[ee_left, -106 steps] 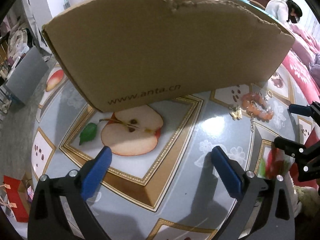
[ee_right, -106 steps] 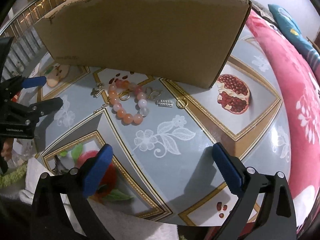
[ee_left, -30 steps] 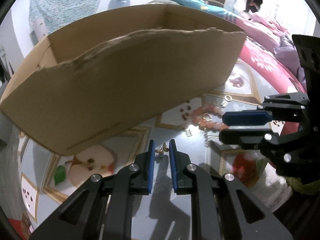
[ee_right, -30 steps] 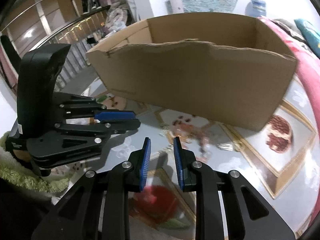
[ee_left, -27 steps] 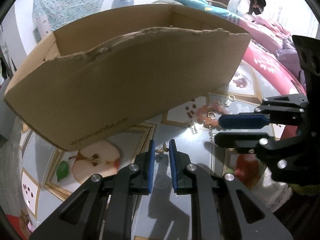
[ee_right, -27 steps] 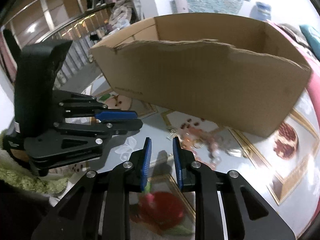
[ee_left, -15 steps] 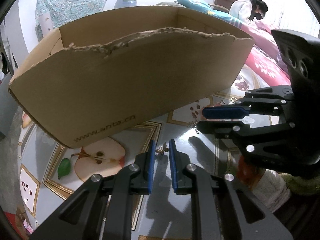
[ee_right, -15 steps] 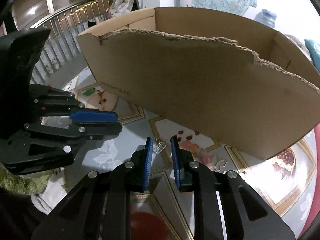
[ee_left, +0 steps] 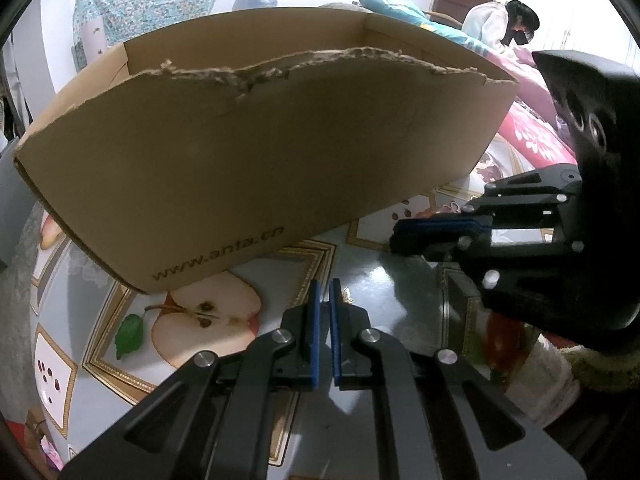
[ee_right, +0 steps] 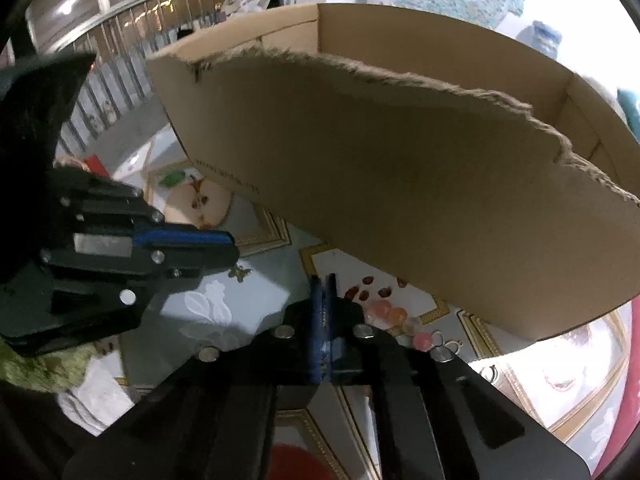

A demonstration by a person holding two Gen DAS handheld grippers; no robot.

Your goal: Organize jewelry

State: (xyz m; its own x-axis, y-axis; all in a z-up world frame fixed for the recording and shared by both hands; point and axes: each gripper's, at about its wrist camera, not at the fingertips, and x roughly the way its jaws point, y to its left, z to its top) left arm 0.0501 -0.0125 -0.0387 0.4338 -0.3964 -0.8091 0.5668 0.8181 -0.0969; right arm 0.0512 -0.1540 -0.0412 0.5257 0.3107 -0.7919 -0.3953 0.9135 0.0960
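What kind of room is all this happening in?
Probably a lived-in home, perhaps a bedroom: a person bends over pink floral bedding, a stair railing runs behind, and the table wears a fruit-print cover.

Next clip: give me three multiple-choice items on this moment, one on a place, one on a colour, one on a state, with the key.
1. Where does the bead bracelet lie?
A) inside the cardboard box
B) hanging on the box's rim
C) on the tablecloth in front of the box

2. What colour are the gripper pads?
A) blue
B) red
C) yellow

3. How do the right gripper's jaws stand?
A) wide open
B) shut
C) around the box wall

Key: 1 C, the beads rest on the cloth below the box's near wall; 2 A, both pairs show blue; 3 B, its pads meet with no gap.
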